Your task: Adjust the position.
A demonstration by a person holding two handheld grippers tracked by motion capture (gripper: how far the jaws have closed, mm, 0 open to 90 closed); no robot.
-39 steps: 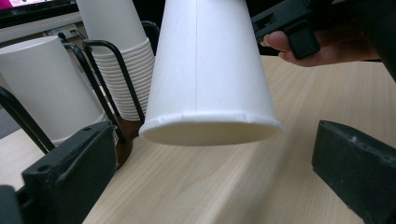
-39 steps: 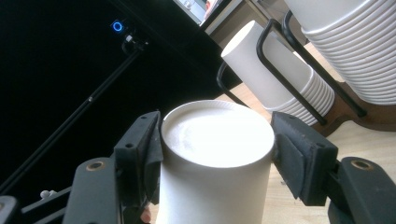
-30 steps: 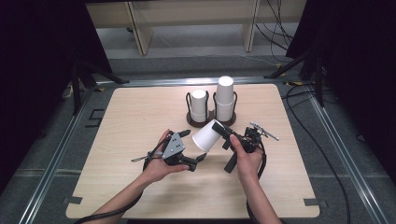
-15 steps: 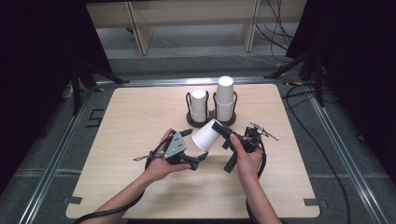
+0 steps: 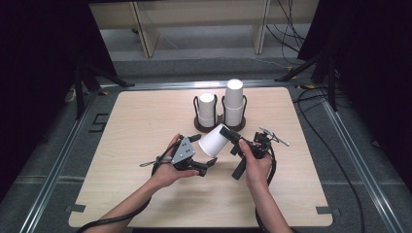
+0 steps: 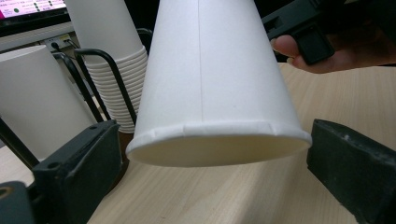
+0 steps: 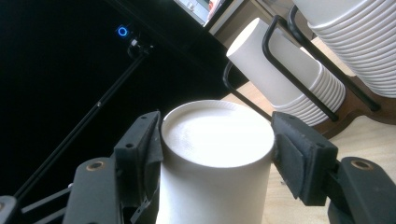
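Dark room, pale wood table (image 5: 121, 184), rack (image 5: 219, 127) of stacked cups at its far middle; smooth top, things slide. Cup (image 5: 214, 141) held tilted over table middle, light thin paper, crushes easily; hold near stiff base or rim. Right gripper (image 7: 217, 140) clamps its base; left gripper (image 6: 210, 175) jaws wide beside rim, just been closing, not touching.

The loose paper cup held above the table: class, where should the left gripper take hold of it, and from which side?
Probably at the rolled rim of the paper cup, closing from both sides across the wide mouth. The right gripper already clamps the narrow base end, and the mouth sits between the left gripper jaws, which have just been closing, not yet touching.
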